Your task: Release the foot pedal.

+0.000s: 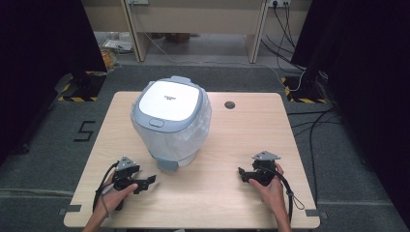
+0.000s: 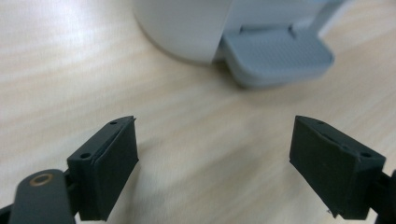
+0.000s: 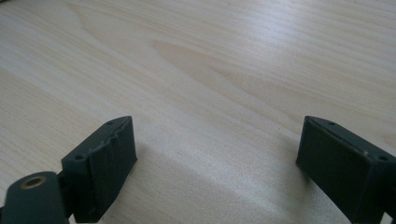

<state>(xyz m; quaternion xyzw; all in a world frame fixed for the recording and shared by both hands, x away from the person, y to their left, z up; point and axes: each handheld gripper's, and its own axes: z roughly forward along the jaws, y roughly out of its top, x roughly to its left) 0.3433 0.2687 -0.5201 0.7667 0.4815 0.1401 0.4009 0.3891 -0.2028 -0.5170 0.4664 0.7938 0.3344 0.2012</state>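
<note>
A white appliance (image 1: 169, 116) with a grey-blue lid, wrapped in clear plastic, stands at the table's centre left. A grey tab (image 1: 169, 165) juts from its base toward me. In the left gripper view the appliance's white base (image 2: 187, 28) and the ribbed grey tab (image 2: 275, 58) lie just ahead of the jaws. My left gripper (image 1: 150, 181) rests low near the front left, pointing right, a short way in front of the tab. It is open (image 2: 215, 154) with nothing between the jaws. My right gripper (image 1: 241, 174) sits at the front right, pointing left, open (image 3: 217, 158) over bare wood.
The light wooden table (image 1: 217, 203) has a round cable hole (image 1: 229, 104) near its far edge. Black curtains flank both sides. Cables trail on the floor at the right. A wooden desk frame stands beyond the table.
</note>
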